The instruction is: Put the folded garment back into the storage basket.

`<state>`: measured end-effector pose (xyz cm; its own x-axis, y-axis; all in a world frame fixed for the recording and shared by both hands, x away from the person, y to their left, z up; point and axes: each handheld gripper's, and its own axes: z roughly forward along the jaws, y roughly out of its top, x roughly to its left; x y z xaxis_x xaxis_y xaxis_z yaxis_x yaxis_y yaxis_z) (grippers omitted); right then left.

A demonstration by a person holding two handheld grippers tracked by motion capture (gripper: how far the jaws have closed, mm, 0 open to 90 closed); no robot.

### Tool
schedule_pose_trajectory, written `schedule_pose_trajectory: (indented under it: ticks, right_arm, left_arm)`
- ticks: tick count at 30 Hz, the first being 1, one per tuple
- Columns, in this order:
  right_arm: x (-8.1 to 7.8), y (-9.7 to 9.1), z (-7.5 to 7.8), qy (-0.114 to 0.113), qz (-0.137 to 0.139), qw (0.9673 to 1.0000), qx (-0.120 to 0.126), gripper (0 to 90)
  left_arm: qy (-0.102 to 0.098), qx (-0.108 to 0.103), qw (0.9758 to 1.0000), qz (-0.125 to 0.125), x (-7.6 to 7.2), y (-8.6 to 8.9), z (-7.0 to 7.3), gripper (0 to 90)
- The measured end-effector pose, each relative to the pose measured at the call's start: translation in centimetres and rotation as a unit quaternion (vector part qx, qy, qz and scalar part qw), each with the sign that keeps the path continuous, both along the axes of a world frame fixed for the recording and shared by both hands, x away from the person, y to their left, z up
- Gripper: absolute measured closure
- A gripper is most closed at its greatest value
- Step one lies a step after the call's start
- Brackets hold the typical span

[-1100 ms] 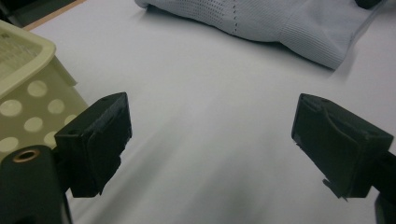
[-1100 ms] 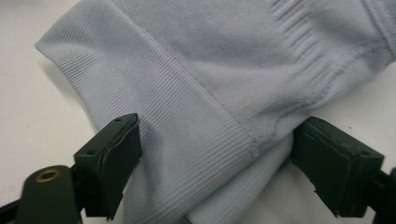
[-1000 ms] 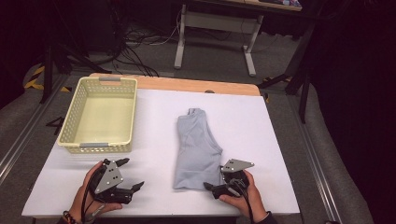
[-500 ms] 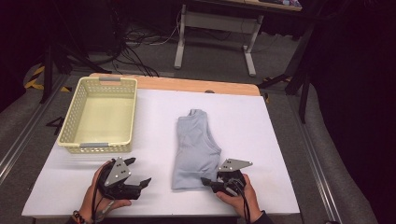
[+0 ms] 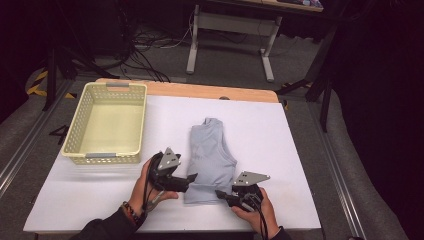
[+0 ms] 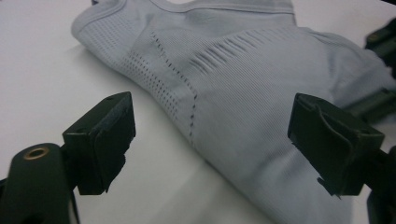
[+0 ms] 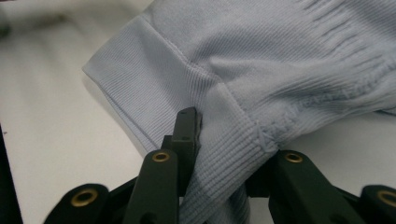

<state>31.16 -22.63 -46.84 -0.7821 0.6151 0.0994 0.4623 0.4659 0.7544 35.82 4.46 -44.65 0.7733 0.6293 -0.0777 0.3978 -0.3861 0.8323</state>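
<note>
High view: right tool (image 5: 223, 194) jaws just closed, pinching grey top's (image 5: 211, 152) hem corner; left tool (image 5: 191, 178) released, hem's other corner at its 3 o'clock; garment runs 12–6.

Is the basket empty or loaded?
Empty. The basket shows bare floor inside; the grey top lies on the table beside it.
</note>
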Motion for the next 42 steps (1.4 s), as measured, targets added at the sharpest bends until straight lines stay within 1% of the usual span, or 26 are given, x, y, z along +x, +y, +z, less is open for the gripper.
schedule_pose_trajectory:
  ticks: [1,2,3,6,8,9,10,11,13,14,17,19,21,23,25,26,27,30,31,33,34,36,38,39,40,42]
  right_arm:
    - [0.0,0.0,0.0,-0.001,0.000,1.0000,-0.001,70.2]
    - [0.0,0.0,0.0,-0.004,0.000,1.0000,-0.002,70.0]
    - [0.0,0.0,0.0,-0.005,0.000,1.0000,-0.002,70.0]
    - [0.0,0.0,0.0,-0.004,0.001,1.0000,-0.002,69.7]
    - [0.0,0.0,0.0,-0.005,0.001,1.0000,-0.002,69.5]
    - [0.0,0.0,0.0,-0.006,0.001,1.0000,-0.002,69.4]
    - [0.0,0.0,0.0,-0.006,0.001,1.0000,-0.002,69.3]
    - [0.0,0.0,0.0,-0.006,0.001,1.0000,-0.002,69.2]
    - [-0.1,0.0,0.0,-0.008,0.001,1.0000,-0.003,68.8]
    - [-0.1,0.0,0.0,-0.008,0.001,1.0000,-0.003,68.7]
    - [0.0,0.0,0.0,-0.007,0.001,1.0000,-0.003,68.3]
    - [0.0,0.0,0.0,-0.008,0.001,1.0000,-0.003,68.3]
    - [-0.1,0.0,0.0,-0.008,0.002,1.0000,-0.003,68.4]
    - [-0.1,0.0,0.0,-0.009,0.002,0.9999,-0.004,68.6]
    - [-0.1,0.0,0.0,-0.011,0.002,0.9999,-0.004,69.0]
    - [-0.1,0.0,0.0,-0.012,0.002,0.9999,-0.005,69.2]
    - [-0.2,0.0,0.0,-0.013,0.002,0.9999,-0.005,69.5]
    - [-0.3,0.0,0.0,-0.018,0.001,0.9998,-0.005,72.3]
    - [-0.5,0.0,0.0,-0.027,-0.002,0.9996,-0.006,73.4]
    - [-0.7,0.1,0.0,-0.036,-0.002,0.9993,-0.010,74.1]
    - [-0.7,0.1,0.0,-0.039,-0.002,0.9992,-0.011,74.3]
    - [-0.7,0.1,0.0,-0.038,-0.002,0.9992,-0.010,74.6]
    - [-0.7,0.1,0.0,-0.040,-0.004,0.9991,-0.010,74.7]
    - [-0.8,0.1,0.0,-0.043,-0.005,0.9990,-0.010,74.8]
    - [-0.9,0.1,0.0,-0.045,-0.006,0.9989,-0.011,74.8]
    - [-0.9,0.1,0.1,-0.046,-0.006,0.9988,-0.011,74.9]
  left_arm:
    - [0.019,-0.008,0.9998,0.001,1.0,-0.6,-0.4,14.6]
    - [0.036,-0.018,0.9992,-0.005,1.6,-0.9,-0.6,12.0]
    - [0.050,-0.029,0.9983,-0.005,2.2,-1.2,-0.7,10.3]
    - [0.083,-0.039,0.9957,-0.014,3.6,-1.8,-1.1,6.6]
    - [0.110,-0.037,0.9931,-0.015,4.3,-2.2,-1.5,4.5]
    - [0.130,-0.036,0.9907,-0.019,4.6,-2.4,-1.8,4.5]
    - [0.139,-0.035,0.9894,-0.020,4.9,-2.5,-2.0,5.0]
    - [0.157,-0.038,0.9866,-0.024,5.2,-2.6,-2.4,5.9]
    - [0.162,-0.049,0.9850,-0.030,5.3,-2.7,-2.5,9.0]
    - [0.160,-0.046,0.9856,-0.033,5.2,-2.7,-2.5,13.7]
    - [0.155,-0.036,0.9864,-0.040,5.0,-3.0,-2.4,23.8]
    - [0.143,-0.031,0.9884,-0.041,4.9,-3.1,-2.4,33.5]
    - [0.131,-0.027,0.9900,-0.044,4.7,-3.2,-2.4,43.4]
    - [0.120,-0.027,0.9914,-0.043,4.5,-3.4,-2.4,52.4]
    - [0.113,-0.025,0.9923,-0.043,4.3,-3.5,-2.4,57.7]
    - [0.112,-0.026,0.9925,-0.042,4.2,-3.5,-2.4,59.3]
    - [0.106,-0.023,0.9931,-0.043,4.2,-3.5,-2.4,60.6]
    - [0.102,-0.026,0.9934,-0.044,4.0,-3.5,-2.3,63.6]
    - [0.098,-0.024,0.9939,-0.045,4.0,-3.5,-2.3,64.3]
    - [0.087,-0.020,0.9950,-0.044,3.9,-3.5,-2.3,65.3]
    - [0.088,-0.023,0.9949,-0.042,3.7,-3.6,-2.3,65.7]
    - [0.078,-0.019,0.9958,-0.042,3.6,-3.6,-2.2,66.2]
    - [0.074,-0.019,0.9962,-0.042,3.6,-3.6,-2.2,66.4]
    - [0.074,-0.023,0.9962,-0.041,3.5,-3.6,-2.1,66.6]
    - [0.067,-0.021,0.9967,-0.042,3.5,-3.6,-2.1,66.8]
    - [0.065,-0.022,0.9967,-0.043,3.4,-3.6,-2.0,66.9]
